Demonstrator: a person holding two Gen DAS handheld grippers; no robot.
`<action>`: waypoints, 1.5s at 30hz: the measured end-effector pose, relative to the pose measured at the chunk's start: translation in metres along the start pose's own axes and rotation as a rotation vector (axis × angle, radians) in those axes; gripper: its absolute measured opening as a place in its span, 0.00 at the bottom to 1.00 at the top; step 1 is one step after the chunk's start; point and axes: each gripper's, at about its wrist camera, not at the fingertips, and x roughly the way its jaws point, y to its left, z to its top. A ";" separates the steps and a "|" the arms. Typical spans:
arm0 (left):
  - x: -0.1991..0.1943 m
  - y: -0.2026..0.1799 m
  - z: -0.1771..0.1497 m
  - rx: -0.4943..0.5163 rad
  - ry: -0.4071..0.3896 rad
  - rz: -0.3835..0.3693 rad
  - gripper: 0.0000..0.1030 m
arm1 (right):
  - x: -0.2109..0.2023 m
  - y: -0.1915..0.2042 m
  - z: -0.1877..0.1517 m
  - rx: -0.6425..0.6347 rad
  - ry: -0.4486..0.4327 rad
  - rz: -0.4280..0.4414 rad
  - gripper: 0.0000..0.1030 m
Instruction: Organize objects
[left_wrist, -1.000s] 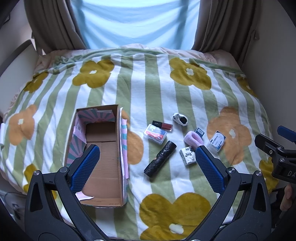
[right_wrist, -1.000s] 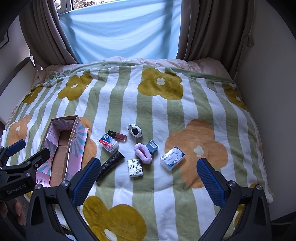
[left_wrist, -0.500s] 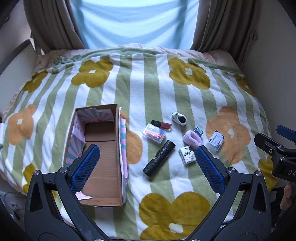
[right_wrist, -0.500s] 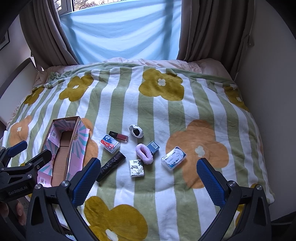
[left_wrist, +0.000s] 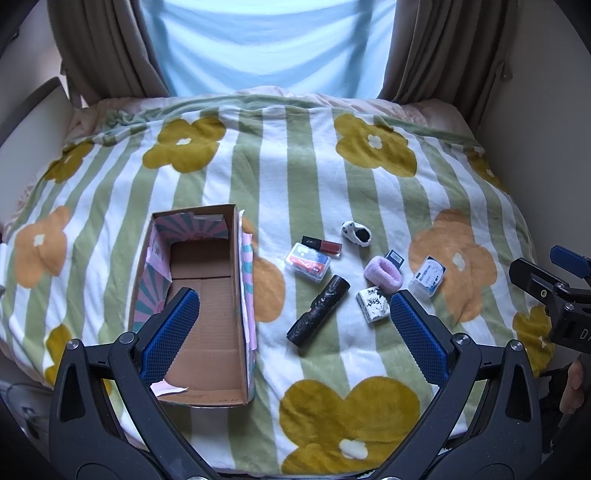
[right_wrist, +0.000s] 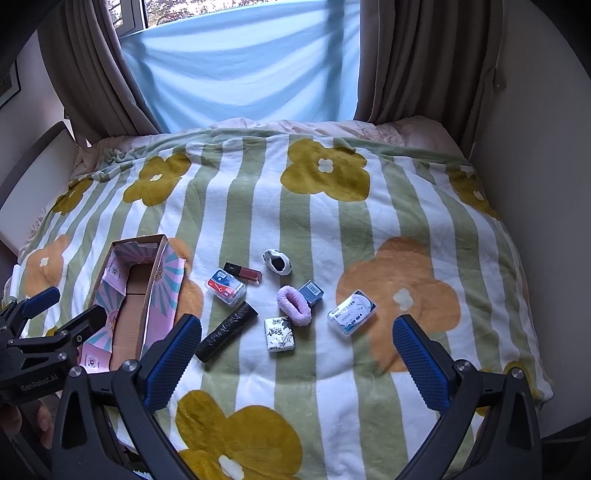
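An open cardboard box lies empty on the flowered blanket. To its right lie a black roll, a clear card case, a red lipstick, a black-and-white pouch, a pink scrunchie, a small blue box, a tissue pack and a white case. My left gripper and right gripper are open and empty, above the bed's near edge.
The bed runs to a curtained window at the back. A wall stands close on the right and a headboard-like panel on the left. Blanket stretches beyond the objects.
Both grippers have drifted slightly; the objects sit a little higher in the right wrist view. Nothing on the bed has moved.
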 end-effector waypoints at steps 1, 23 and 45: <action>0.000 -0.001 0.000 0.003 0.002 -0.002 0.99 | 0.000 0.000 -0.001 -0.002 0.002 0.000 1.00; 0.090 -0.025 -0.029 0.138 0.184 -0.087 0.99 | 0.095 -0.073 -0.020 -0.269 0.100 0.119 1.00; 0.290 -0.030 -0.071 0.166 0.418 0.003 0.88 | 0.287 -0.111 -0.039 -0.480 0.235 0.241 1.00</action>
